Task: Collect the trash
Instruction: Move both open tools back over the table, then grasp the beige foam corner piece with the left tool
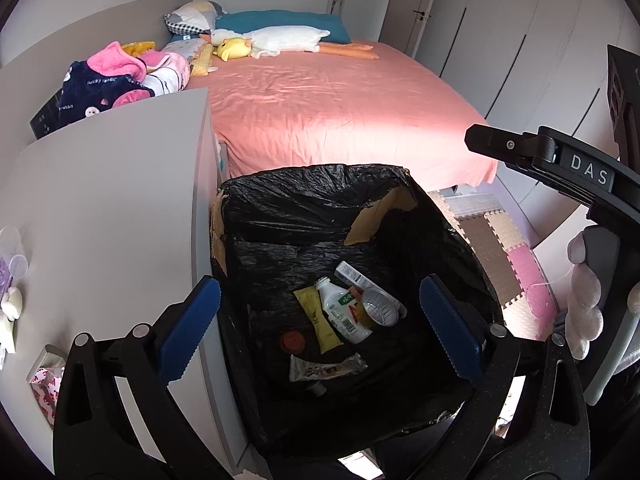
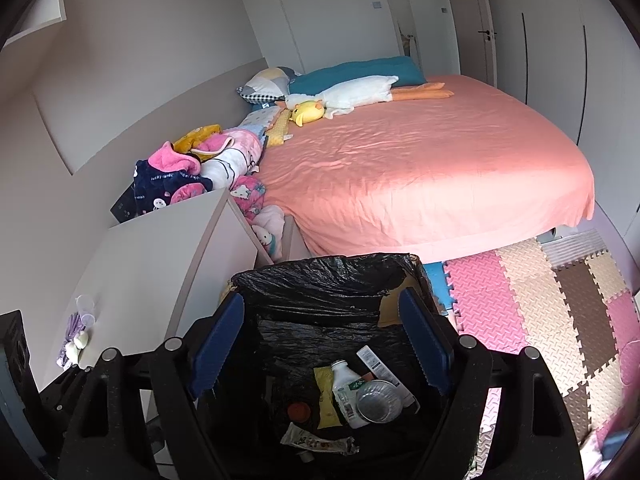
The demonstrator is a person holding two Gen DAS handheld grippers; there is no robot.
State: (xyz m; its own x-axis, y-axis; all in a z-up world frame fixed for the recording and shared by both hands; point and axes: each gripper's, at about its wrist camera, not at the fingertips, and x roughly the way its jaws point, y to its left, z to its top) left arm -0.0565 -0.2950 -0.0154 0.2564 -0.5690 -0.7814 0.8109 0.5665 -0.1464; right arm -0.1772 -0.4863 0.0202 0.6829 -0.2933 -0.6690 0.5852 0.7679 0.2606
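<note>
A bin lined with a black bag (image 1: pixel 304 188) (image 2: pixel 328 276) stands between a white cabinet and the bed. At its bottom lie a white plastic bottle (image 1: pixel 344 314) (image 2: pixel 346 398), a foil cup (image 1: pixel 380 308) (image 2: pixel 378 402), a yellow packet (image 1: pixel 320 322) (image 2: pixel 325 400), a red cap (image 1: pixel 293 340) (image 2: pixel 299 411), a crumpled wrapper (image 1: pixel 326 368) (image 2: pixel 316 444) and a white tube (image 1: pixel 352 274) (image 2: pixel 376 362). My left gripper (image 1: pixel 320 292) hangs open above the bin with nothing between its blue pads. My right gripper (image 2: pixel 322 300) is open and empty over the same bin.
The white cabinet (image 1: pixel 112 200) borders the bin on the left. A bed with a pink sheet (image 1: pixel 340 112) lies behind, with plush toys and a pile of clothes (image 1: pixel 120 80). Foam puzzle mats (image 2: pixel 540 312) cover the floor to the right. A gloved hand (image 1: pixel 584 300) shows at the right edge.
</note>
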